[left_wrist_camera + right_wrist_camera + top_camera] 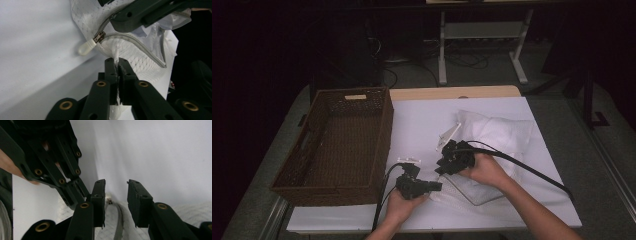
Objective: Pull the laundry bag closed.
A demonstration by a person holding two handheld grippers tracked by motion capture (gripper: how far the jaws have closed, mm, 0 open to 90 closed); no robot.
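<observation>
Pinching white mesh bag (130, 52), left tool (117, 62), right tool (116, 195) parted over its zipper (119, 220), wicker basket (312, 145) empty

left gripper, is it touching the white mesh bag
Touching. In the left gripper view the left gripper has its jaws shut on a pinched fold of the white mesh bag, just below the zipper pull.

A white mesh bag (140, 62) with a grey zipper (135, 43) is laid flat on the white table near the front edge, in front of a white pillow. The zipper is seen partly open, its curved track spread apart, with a metal slider (99, 37) and a white rubbery pull tab (86, 47) lying at the bag's corner. A fold of the mesh is pinched up off the table.
</observation>
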